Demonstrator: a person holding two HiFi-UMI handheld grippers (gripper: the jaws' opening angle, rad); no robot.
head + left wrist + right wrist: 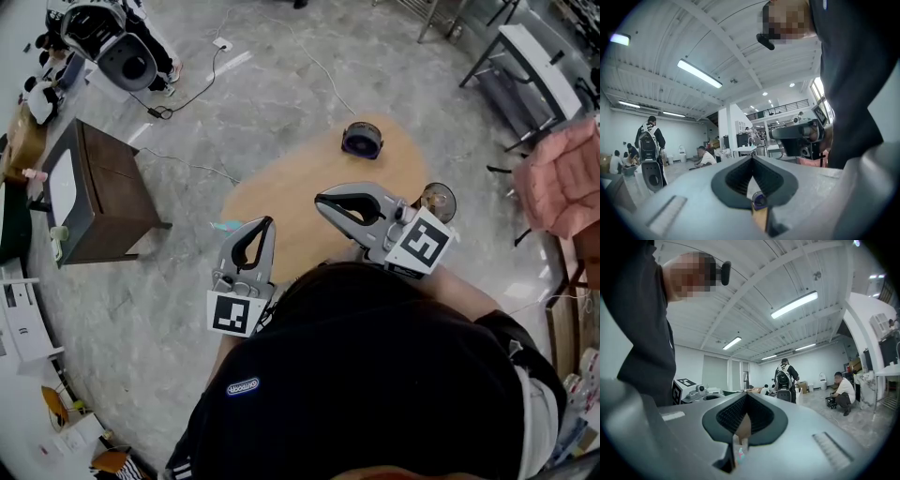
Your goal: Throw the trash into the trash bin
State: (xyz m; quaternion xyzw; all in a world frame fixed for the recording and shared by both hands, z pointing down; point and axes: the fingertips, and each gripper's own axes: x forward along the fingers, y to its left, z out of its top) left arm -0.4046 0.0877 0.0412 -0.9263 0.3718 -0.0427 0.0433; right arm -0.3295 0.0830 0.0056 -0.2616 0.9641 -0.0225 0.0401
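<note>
Floor [309, 84]: grey marbled, with cables trailing across it.
Oval wooden table [291, 183]: directly ahead of the person, mostly bare.
Person [375, 375]: in black, seen from above, with one gripper in each hand held level over the table's near side.
Dark cabinet [103, 187]: on the floor, well to the table's left.
Right gripper [319, 199]: claw fully closed, tips meeting, nothing between them.
Left gripper [269, 221]: claw also closed tip to tip and empty, near the table's left edge.
Round container [438, 202]: just beside the table's right edge, behind the right gripper's marker cube; possibly the bin.
Purple round thing [361, 141]: on the table's far end, well apart from both claws.
Teal scrap [225, 225]: small, at the table's left edge just beside the left gripper, untouched; whether it lies on the wood or the floor is unclear.
</note>
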